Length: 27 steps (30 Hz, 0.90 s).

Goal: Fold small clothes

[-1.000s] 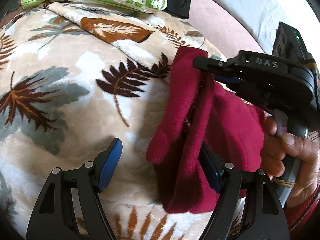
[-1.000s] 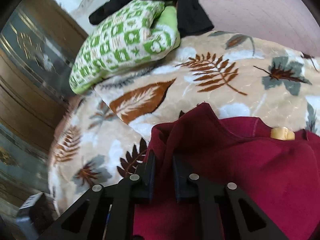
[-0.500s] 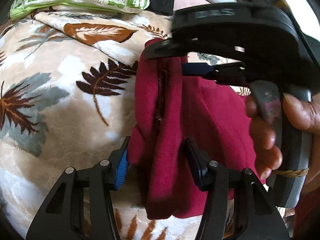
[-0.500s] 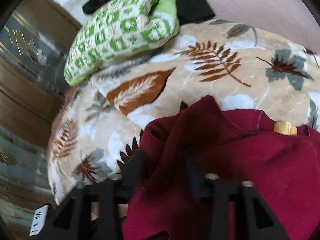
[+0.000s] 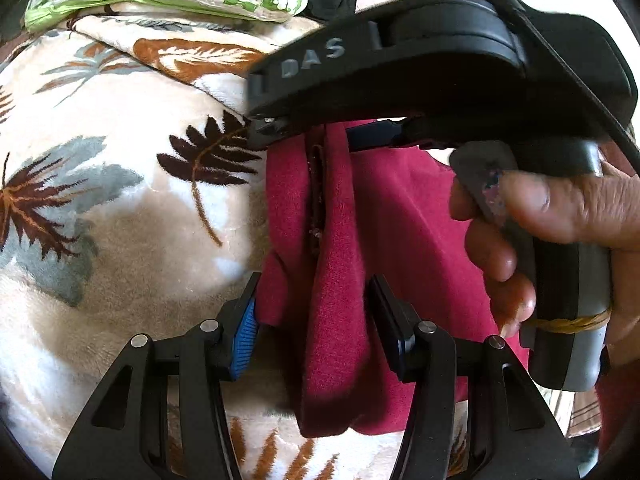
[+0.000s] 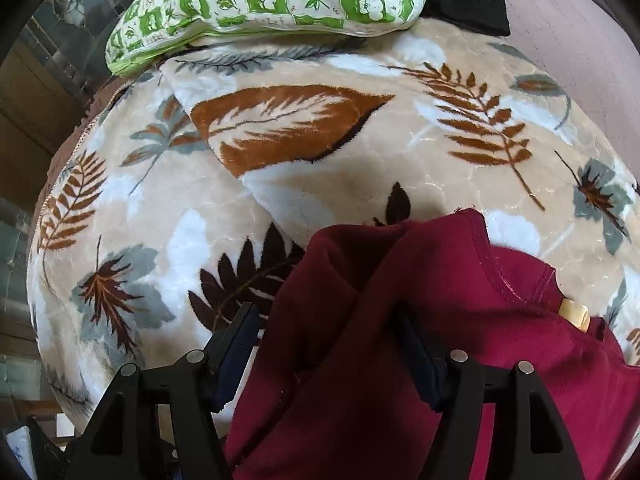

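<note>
The maroon garment [image 5: 384, 216] lies bunched on the leaf-print blanket [image 5: 120, 184], its folded edge running from 12 toward 6 o'clock in the left wrist view. The left gripper [image 5: 312, 320] has its fingers partly open, straddling the thick fold at 6 o'clock; the blue pads sit just beside the cloth on either side, not visibly pinching it — no secure hold yet. The right gripper [image 6: 328, 348] likewise stands partly open around a ridge of the same garment at 6 o'clock in its own view, with cloth between the fingers but slack. In the left view its body fills 1 to 3 o'clock, the person's hand [image 5: 552, 232] on the handle. Risks, as judged: if the fingers close on only the top layer, the fold opens when lifted and the layers slide apart. The bundle is thick and soft, so the pads may slip off the plush fabric. The blanket pile lies directly beneath — a low closure could catch blanket along with the garment. The two grippers work close together; a collision could knock the fold askew. A small tan tag [image 6: 574, 314] at 4 o'clock may end up exposed.
</note>
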### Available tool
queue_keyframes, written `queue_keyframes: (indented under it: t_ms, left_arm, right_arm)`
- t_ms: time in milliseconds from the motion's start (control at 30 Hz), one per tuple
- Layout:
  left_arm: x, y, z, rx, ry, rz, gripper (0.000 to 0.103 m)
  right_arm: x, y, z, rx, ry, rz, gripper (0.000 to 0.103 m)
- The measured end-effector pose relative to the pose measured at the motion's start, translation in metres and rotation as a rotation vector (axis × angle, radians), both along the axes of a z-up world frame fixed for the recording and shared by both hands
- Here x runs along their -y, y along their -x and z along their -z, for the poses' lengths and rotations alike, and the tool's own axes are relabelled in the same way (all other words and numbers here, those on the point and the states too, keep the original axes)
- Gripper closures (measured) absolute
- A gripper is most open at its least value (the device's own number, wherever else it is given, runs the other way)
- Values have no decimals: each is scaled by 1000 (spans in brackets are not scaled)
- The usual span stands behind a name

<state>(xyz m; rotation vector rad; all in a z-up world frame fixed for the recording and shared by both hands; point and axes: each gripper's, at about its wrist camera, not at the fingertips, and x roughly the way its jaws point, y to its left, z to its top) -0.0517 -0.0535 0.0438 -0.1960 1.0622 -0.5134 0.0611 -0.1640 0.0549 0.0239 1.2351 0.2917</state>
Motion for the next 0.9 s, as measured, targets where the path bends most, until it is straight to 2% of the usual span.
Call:
queue_keyframes:
  t_ms: [33,67,133,233,300,533,667,767,900]
  left_arm:
    - [1,0,0,2,-2,1,51]
    - [3,1,-1,3,-5,1,51]
    - [5,2,-1,9,-8,2,51]
    - [8,5,-2,18,-17,6,51]
    - [12,7,-3,29,-24,7,51]
    - [19,12,-2,56,-46,8,54]
    - [19,15,-11,62,-47,15,65]
    - [22,22,-26,70,-36,47,73]
    - [46,36,-56,97,-5,148,75]
  right_arm:
    - [3,2,-1,9,-5,11,40]
    - [7,3,-2,20,-7,26,49]
    - [14,9,-5,43,-43,45,59]
    - [23,17,-8,77,-95,69,71]
    - [27,23,-12,101,-118,76,74]
    - [34,37,-26,146,-148,84,79]
    - [40,44,-34,161,-148,89,81]
    - [53,51,-45,175,-156,85,81]
    - [82,68,-65,218,-148,85,81]
